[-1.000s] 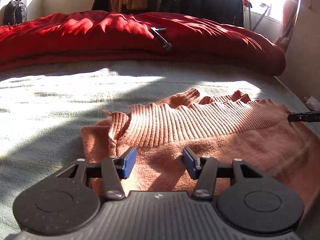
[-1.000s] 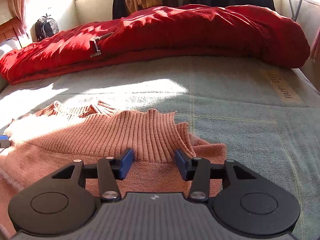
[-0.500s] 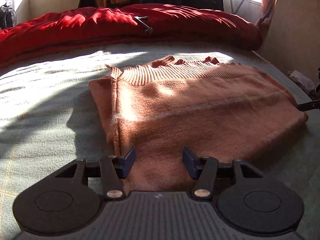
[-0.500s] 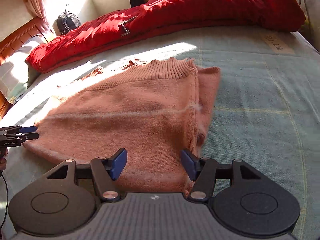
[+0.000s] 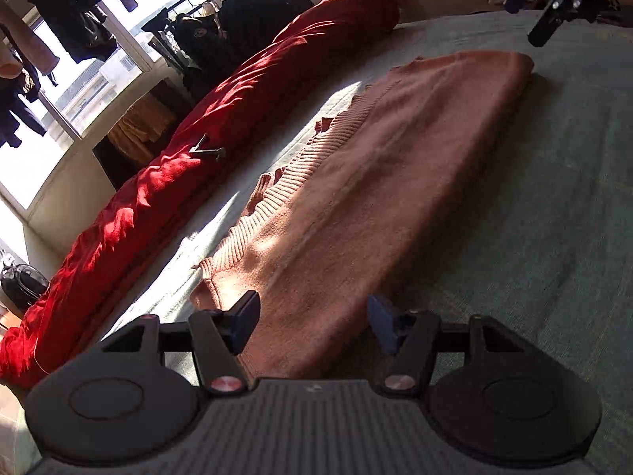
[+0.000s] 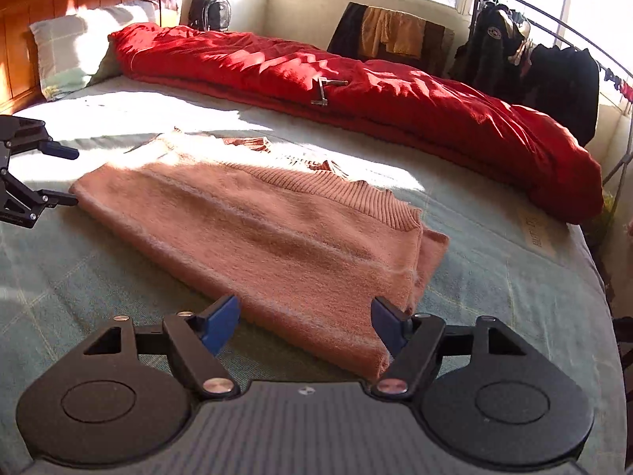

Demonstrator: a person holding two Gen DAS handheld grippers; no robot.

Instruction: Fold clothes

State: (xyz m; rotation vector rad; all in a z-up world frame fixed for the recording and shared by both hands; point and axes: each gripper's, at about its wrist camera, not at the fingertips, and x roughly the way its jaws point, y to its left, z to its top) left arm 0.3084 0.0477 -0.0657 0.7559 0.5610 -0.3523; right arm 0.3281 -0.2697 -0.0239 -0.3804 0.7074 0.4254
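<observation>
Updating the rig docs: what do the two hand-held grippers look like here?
Both look identical. The left hand-held gripper and the right hand-held gripper have matte black bodies with a ribbed top, two round black discs at the sides, black link arms on silver pivot screws, and blue fingertip pads. A small pale mark sits mid-body. No cables or sleeves visible.

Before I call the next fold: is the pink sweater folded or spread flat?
Folded. The pink sweater lies doubled on the bed, a second layer showing at its right edge.
</observation>
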